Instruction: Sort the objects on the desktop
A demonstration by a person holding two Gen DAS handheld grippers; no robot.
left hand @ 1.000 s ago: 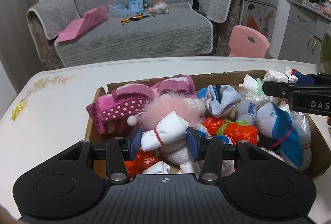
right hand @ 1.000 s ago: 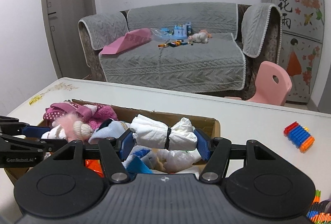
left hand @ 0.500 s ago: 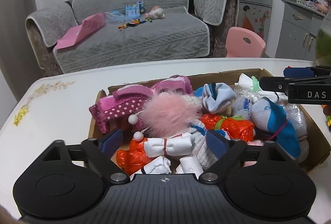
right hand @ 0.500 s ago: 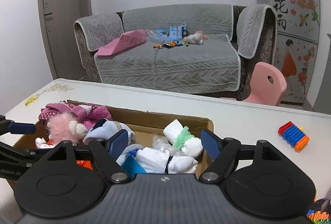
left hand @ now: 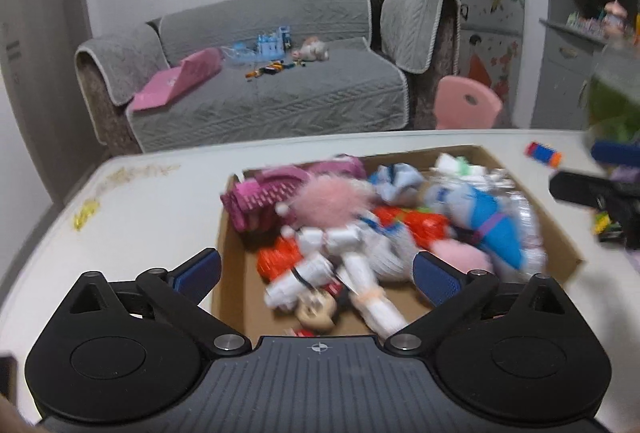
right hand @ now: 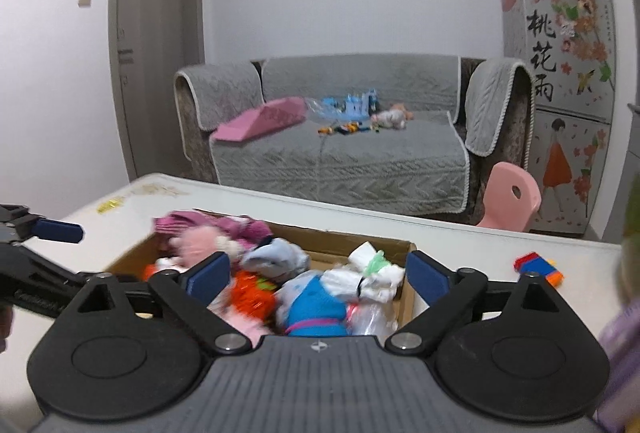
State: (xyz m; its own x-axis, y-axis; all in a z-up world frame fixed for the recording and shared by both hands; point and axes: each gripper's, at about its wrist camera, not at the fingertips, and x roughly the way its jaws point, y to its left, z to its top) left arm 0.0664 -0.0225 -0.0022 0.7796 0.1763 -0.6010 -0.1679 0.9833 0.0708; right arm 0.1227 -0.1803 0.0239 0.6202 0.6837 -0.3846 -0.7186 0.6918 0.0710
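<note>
Socks, rolled in white bundles (left hand: pixel 320 269), lie in the cardboard box (left hand: pixel 560 245) on the table (left hand: pixel 140 217). In my left view their long axis runs slanted, from near left to far right. My left gripper (left hand: pixel 316 273) and right gripper (right hand: pixel 318 273) are both wide open over the box and hold nothing.
</note>
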